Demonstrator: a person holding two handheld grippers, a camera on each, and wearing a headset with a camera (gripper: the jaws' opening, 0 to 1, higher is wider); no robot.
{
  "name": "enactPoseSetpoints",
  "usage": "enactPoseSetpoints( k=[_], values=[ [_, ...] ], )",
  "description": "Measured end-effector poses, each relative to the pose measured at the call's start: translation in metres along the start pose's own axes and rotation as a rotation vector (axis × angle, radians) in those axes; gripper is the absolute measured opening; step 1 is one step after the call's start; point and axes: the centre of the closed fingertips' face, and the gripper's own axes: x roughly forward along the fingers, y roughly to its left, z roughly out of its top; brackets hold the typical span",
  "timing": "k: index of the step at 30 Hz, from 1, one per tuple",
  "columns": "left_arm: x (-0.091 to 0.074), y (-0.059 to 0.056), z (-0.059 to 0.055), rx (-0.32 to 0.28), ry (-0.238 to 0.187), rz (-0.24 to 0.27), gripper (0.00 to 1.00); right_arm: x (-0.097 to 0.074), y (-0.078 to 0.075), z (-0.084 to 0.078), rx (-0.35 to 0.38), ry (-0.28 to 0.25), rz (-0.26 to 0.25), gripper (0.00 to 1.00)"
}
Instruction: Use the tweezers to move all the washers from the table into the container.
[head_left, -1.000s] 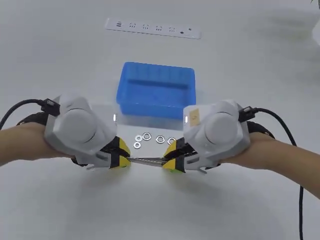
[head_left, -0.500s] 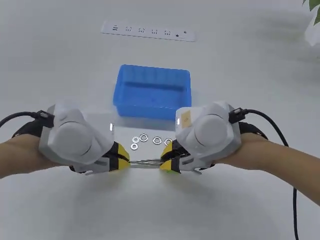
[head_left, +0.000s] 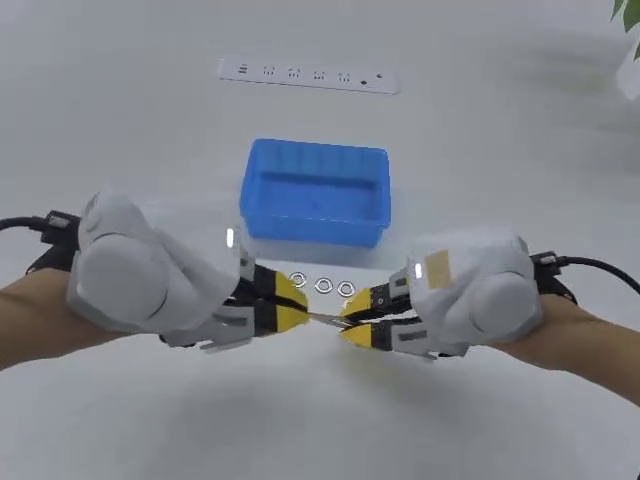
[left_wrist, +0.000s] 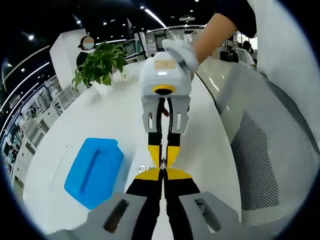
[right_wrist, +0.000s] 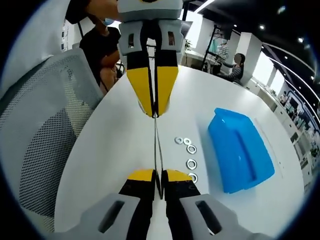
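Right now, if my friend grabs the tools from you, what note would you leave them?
The left tool and the right tool are both shut on the tweezers, one at each end.
The washers lie on the table, beside the blue container.
Done: nothing yet, no washer seen in the container.
Left to do: move every washer in.

Bright, even overhead light; soft shadows; fisheye edges warped
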Motion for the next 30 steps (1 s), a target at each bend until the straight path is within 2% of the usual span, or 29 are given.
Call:
enactPoseSetpoints(
  k=[1, 5, 10, 18, 20, 21, 23, 30],
  values=[
    [0.004, 0.000, 0.014, 0.018, -0.033, 0.000, 0.04, -0.003, 0.000, 0.000, 0.006, -0.005, 0.001, 0.08],
    [0.021, -0.001, 0.038, 0.061, -0.070, -0.021, 0.04, -0.011, 0.001, -0.004, -0.012, -0.008, -0.005, 0.08],
    [0.035, -0.001, 0.051, 0.048, -0.110, -0.028, 0.04, -0.016, -0.001, -0.008, -0.002, -0.010, -0.025, 0.08],
    [0.049, -0.003, 0.061, 0.064, -0.146, -0.038, 0.05, -0.020, -0.002, -0.013, 0.001, -0.015, -0.025, 0.08],
    [0.051, -0.002, 0.061, 0.116, -0.142, -0.030, 0.05, -0.020, -0.003, -0.013, 0.007, -0.021, -0.023, 0.08],
    [0.051, -0.003, 0.061, 0.122, -0.139, -0.038, 0.05, -0.020, -0.002, -0.013, 0.003, -0.024, -0.018, 0.08],
    [0.051, -0.003, 0.061, 0.102, -0.139, -0.040, 0.05, -0.020, -0.001, -0.013, -0.024, -0.031, -0.018, 0.07],
    [0.047, -0.002, 0.058, 0.083, -0.137, -0.043, 0.07, -0.019, -0.001, -0.011, -0.032, -0.040, -0.016, 0.07]
  ],
)
